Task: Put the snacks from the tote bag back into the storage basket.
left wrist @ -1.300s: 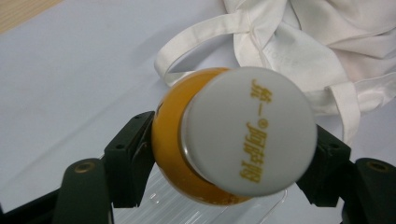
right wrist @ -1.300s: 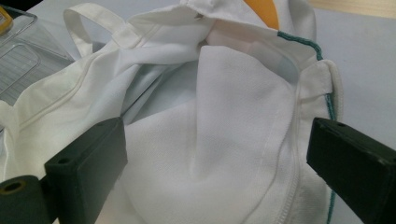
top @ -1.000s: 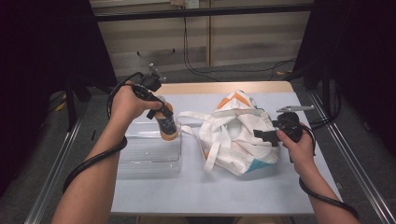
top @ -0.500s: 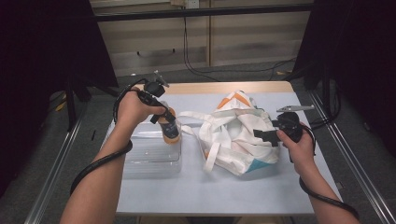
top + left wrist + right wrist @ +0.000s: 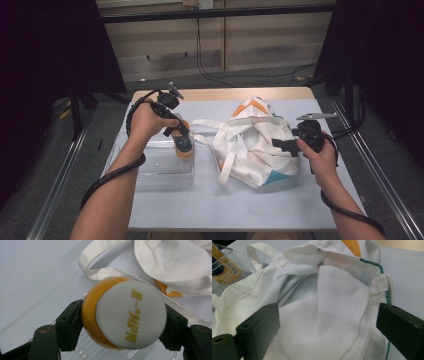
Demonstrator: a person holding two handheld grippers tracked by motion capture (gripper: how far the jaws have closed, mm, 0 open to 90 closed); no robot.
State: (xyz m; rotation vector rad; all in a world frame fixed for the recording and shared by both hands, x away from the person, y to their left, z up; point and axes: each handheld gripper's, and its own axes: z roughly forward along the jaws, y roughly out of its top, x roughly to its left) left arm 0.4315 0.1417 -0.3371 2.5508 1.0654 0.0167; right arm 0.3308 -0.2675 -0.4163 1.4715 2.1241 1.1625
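Bottle (image 5: 123,315) body hidden behind its cap in left gripper view; tote bag (image 5: 324,322) cut off by edges.

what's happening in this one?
A person works a hand-held gripper in each hand. The left hand-held gripper is clamped on an orange bottle with a white cap, holding it at the edge of a clear plastic bin. The right hand-held gripper sits open over the folds of a white tote bag on the table, its jaws either side of the cloth and not pinching it.
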